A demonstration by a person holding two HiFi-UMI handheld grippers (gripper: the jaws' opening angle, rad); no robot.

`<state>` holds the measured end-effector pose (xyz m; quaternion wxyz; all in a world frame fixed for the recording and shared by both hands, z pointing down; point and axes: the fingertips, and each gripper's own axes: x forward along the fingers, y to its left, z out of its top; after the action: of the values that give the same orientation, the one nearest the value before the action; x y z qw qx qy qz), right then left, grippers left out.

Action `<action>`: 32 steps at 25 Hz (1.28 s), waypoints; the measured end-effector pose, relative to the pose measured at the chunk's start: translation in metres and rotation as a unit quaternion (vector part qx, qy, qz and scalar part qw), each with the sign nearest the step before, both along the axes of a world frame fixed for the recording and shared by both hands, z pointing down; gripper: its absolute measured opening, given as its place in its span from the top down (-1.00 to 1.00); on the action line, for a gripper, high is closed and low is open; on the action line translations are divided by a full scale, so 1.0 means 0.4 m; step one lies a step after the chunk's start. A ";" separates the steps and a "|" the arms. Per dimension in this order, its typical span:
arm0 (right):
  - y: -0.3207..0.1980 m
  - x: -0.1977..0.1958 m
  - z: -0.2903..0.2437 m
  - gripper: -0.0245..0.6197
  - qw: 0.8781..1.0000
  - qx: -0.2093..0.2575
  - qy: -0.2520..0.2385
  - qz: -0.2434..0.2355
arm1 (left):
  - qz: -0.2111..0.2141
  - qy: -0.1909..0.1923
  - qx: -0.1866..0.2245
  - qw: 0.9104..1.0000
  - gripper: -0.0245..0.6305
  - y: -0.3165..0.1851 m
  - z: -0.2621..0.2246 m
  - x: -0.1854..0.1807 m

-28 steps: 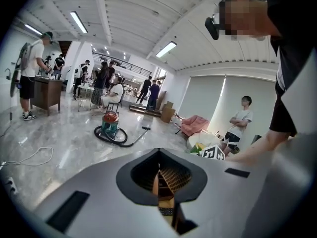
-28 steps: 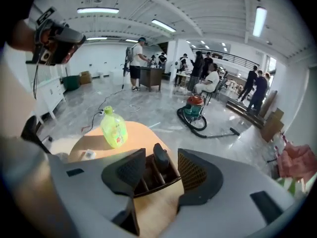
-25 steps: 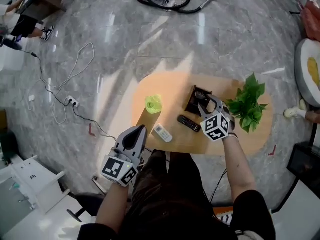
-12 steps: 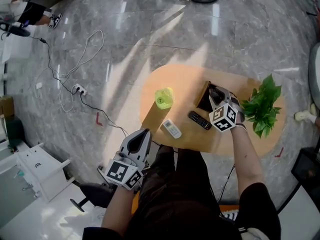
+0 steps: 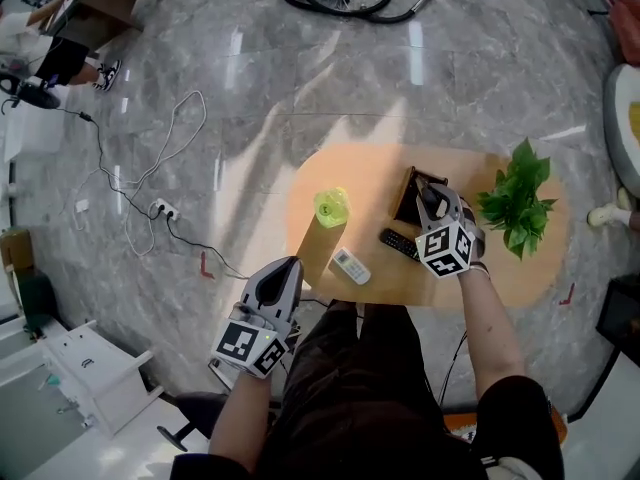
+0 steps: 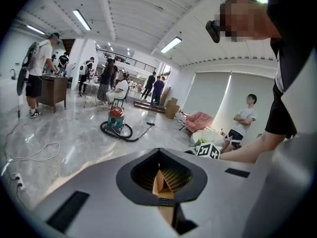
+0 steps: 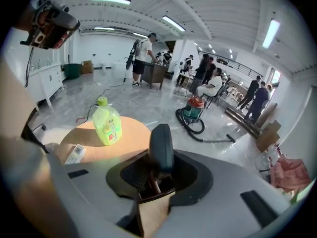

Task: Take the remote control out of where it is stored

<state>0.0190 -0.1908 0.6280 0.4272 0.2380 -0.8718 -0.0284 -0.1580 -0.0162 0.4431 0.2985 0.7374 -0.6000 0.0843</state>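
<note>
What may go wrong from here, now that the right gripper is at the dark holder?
The right gripper has just been closing its jaws, with the upright black remote between them. If the grip is loose, the remote may slip on lifting. The holder may also tip or rise with it and knock the second black remote lying beside it.

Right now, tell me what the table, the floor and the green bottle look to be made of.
Table: probably light wood or veneer, matte, even tan.
Floor: polished grey stone or marble-look tile, veined, with mirror-like glare.
Green bottle: translucent plastic, glossy, with a printed label.
</note>
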 end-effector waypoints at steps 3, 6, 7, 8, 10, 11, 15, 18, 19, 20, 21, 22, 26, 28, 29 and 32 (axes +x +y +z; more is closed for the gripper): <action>0.021 0.011 -0.083 0.58 0.999 0.025 -0.020 0.021 | 0.028 0.002 0.014 1.000 0.91 -0.009 -0.029 0.014; 0.047 0.031 -0.153 0.58 0.997 0.045 -0.039 0.048 | 0.060 0.004 0.022 0.998 0.91 -0.015 -0.046 0.033; 0.059 0.041 -0.175 0.58 0.996 0.049 -0.047 0.058 | 0.071 0.006 0.023 0.997 0.91 -0.014 -0.051 0.041; 0.073 0.053 -0.195 0.58 0.995 0.054 -0.053 0.068 | 0.082 0.006 0.024 0.996 0.91 -0.014 -0.054 0.051; 0.100 0.082 -0.231 0.58 0.992 0.063 -0.064 0.087 | 0.107 0.003 0.023 0.994 0.91 -0.018 -0.058 0.074; 0.114 0.099 -0.245 0.58 0.991 0.068 -0.067 0.096 | 0.120 0.000 0.021 0.993 0.91 -0.023 -0.058 0.088; 0.179 0.194 -0.261 0.58 0.985 0.079 -0.064 0.137 | 0.172 0.000 0.017 0.985 0.91 -0.035 -0.042 0.162; 0.233 0.296 -0.215 0.58 0.982 0.072 -0.032 0.173 | 0.212 0.007 0.011 0.977 0.91 -0.041 -0.019 0.235; 0.249 0.332 -0.194 0.58 0.980 0.067 -0.020 0.184 | 0.224 0.009 0.009 0.974 0.91 -0.042 -0.010 0.259; 0.263 0.367 -0.172 0.58 0.979 0.061 -0.009 0.194 | 0.234 0.011 0.008 0.972 0.91 -0.044 -0.002 0.281; 0.275 0.400 -0.151 0.58 0.978 0.056 0.001 0.203 | 0.242 0.012 0.006 0.970 0.91 -0.045 0.006 0.302; 0.284 0.431 -0.132 0.58 0.976 0.052 0.011 0.210 | 0.248 0.013 0.004 0.969 0.91 -0.047 0.014 0.322; 0.312 0.530 -0.057 0.58 0.972 0.039 0.051 0.227 | 0.260 0.021 -0.009 0.965 0.91 -0.046 0.056 0.379; 0.320 0.562 -0.013 0.58 0.971 0.033 0.077 0.225 | 0.259 0.025 -0.018 0.965 0.91 -0.040 0.083 0.394; 0.323 0.576 0.011 0.58 0.971 0.031 0.092 0.221 | 0.256 0.028 -0.022 0.966 0.91 -0.036 0.098 0.399; 0.319 0.604 0.076 0.58 0.972 0.025 0.129 0.197 | 0.239 0.040 -0.033 0.970 0.91 -0.029 0.147 0.408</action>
<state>0.2604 -0.0631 0.6583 0.5267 0.4102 -0.7445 0.0041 0.0052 -0.0277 0.5018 0.3175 0.8520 -0.3910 0.1428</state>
